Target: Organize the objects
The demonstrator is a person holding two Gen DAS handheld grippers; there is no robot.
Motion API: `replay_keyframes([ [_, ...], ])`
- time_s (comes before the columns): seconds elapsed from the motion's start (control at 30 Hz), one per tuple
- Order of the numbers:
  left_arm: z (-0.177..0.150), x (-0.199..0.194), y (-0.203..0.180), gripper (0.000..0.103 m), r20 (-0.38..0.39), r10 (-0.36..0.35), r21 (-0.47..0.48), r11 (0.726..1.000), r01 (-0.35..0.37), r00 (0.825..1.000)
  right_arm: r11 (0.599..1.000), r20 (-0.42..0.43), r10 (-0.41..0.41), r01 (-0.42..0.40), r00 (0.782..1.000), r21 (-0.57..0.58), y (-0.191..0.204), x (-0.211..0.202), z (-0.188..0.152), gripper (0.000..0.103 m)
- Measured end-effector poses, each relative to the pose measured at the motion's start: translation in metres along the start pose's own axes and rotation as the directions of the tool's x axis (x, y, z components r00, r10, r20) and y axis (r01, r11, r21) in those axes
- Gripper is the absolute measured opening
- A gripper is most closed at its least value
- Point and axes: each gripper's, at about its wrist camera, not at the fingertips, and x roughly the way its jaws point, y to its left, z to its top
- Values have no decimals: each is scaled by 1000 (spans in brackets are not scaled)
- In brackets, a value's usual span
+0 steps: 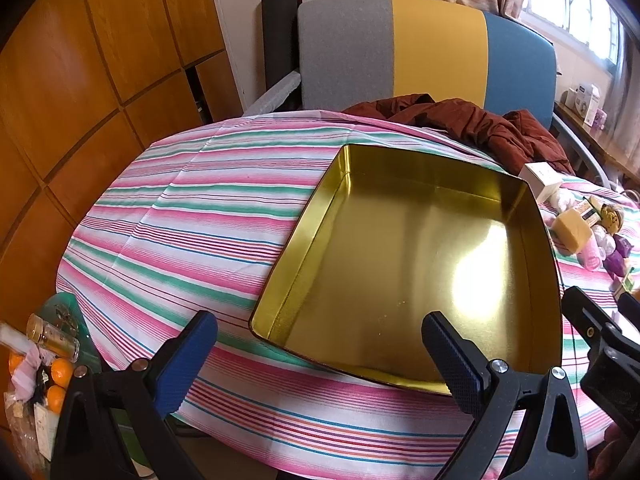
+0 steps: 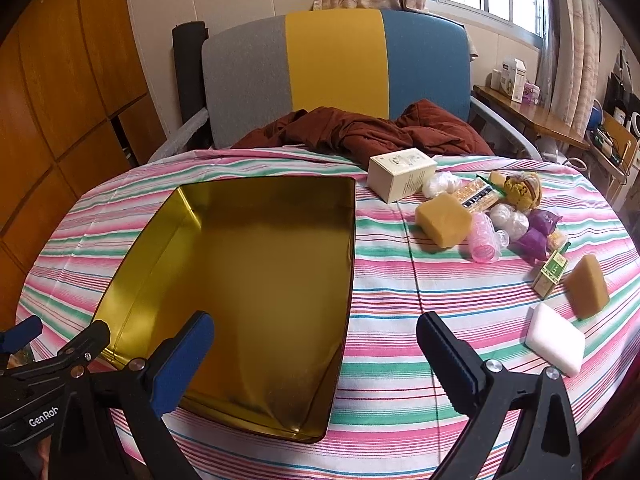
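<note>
A shallow gold tin tray [image 1: 400, 256] [image 2: 248, 280] lies with nothing in it on the striped tablecloth. To its right sits a heap of small items: a cream box [image 2: 401, 175], a yellow block [image 2: 443, 219], a pink ribbed roller [image 2: 485, 240], purple packets [image 2: 536, 236], a tan block [image 2: 588, 292] and a white block [image 2: 555, 338]. My left gripper [image 1: 320, 354] hovers open over the tray's near-left corner. Above the tray's near-right edge my right gripper [image 2: 316, 354] is open too. Neither holds anything.
A grey, yellow and blue chair [image 2: 336, 76] stands behind the table with a dark red garment [image 2: 360, 130] draped onto the table's far edge. Wooden cabinets [image 1: 80, 80] fill the left. A side table with oranges and a jar [image 1: 52, 356] sits low left.
</note>
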Motion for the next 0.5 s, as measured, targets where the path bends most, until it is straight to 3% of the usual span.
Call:
replay_keyframes([
  [0.3, -11, -6, -23, 103, 12, -90, 26, 996, 90, 996, 999, 3, -34, 34, 999, -8, -34, -4, 6, 103],
  [0.5, -23, -13, -64, 103, -36, -222, 107, 969, 225, 974, 998, -10, -42, 41, 999, -44, -82, -2, 1, 102],
])
